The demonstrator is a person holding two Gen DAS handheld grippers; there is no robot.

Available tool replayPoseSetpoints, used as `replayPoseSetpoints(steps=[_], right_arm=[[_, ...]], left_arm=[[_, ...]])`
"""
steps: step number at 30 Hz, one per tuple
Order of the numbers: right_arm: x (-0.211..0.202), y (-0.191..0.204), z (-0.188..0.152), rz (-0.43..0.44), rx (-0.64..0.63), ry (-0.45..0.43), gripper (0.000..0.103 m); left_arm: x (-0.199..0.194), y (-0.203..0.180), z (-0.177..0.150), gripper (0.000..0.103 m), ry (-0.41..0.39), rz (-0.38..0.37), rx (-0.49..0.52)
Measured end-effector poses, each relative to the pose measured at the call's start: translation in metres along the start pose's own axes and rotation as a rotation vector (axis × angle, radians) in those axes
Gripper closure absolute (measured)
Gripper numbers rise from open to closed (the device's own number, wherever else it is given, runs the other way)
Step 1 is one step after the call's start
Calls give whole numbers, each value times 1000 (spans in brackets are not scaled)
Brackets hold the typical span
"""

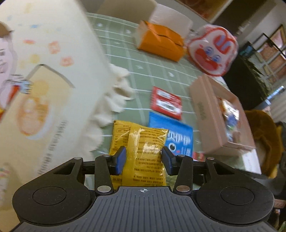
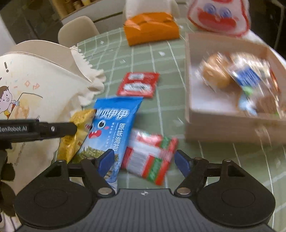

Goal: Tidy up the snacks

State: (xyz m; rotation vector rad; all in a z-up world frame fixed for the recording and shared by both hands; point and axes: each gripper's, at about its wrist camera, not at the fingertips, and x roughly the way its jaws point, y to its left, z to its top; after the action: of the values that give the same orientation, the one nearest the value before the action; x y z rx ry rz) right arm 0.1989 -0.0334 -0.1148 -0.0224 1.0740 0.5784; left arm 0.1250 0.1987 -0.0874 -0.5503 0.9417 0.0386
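Note:
My left gripper [image 1: 143, 158] is shut on a yellow snack packet [image 1: 147, 148], its blue pads pressing both sides; a second yellow packet [image 1: 119, 135] lies under it. The same yellow packet [image 2: 78, 128] shows in the right wrist view with the left gripper's finger [image 2: 53, 129] on it. My right gripper [image 2: 144, 160] is open, low over a red, white and green packet [image 2: 152, 157], with a blue snack bag [image 2: 109, 128] by its left pad. A red packet [image 2: 138, 84] lies further back. A pink box [image 2: 214, 123] at the right holds several wrapped snacks.
A big cream snack bag with a cartoon child [image 2: 35, 92] stands at the left. An orange tissue box [image 2: 152, 27] and a red and white bag with a face [image 2: 218, 16] stand at the back of the green checked tablecloth [image 2: 171, 75]. A chair [image 2: 76, 30] stands behind the table.

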Motion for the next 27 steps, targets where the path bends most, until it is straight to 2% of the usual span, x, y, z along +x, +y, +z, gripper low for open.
replayPoseSetpoints(steps=[5,8,10,12,16,18,21,24,26,27], right_arm=[[-11,-12,-18,19,-14,28,29],[-18,-19,-24,17,-38,46,29],[-24,-26,-28,12,-42,48,29],[-30,-36,-32,-19,-35,40,29],[-48,-53,-37,-73,6,-7,29],[-58,-59,-40,-79,35,-32,29],[-69,-68,-45,-103,61,-57,29],[-78,-79,-53,-128,90,-65,29],[-82,-89,-60,-130,113,-59,29],[-84,-93,-64,-131,122,-55,29]], left_arm=[[12,-26,-5,55,76,-77,61],[14,-40,-14,54,108,-81,114],[14,-42,-16,55,132,-114,89],[10,-41,-9,55,101,-134,46],[7,-41,28,55,-50,-67,-11],[17,-39,51,55,-94,-30,-50],[58,-30,82,55,-66,32,-114],[100,-29,93,56,18,76,-118],[110,-40,93,54,3,74,-81],[115,-48,92,54,25,74,-53]])
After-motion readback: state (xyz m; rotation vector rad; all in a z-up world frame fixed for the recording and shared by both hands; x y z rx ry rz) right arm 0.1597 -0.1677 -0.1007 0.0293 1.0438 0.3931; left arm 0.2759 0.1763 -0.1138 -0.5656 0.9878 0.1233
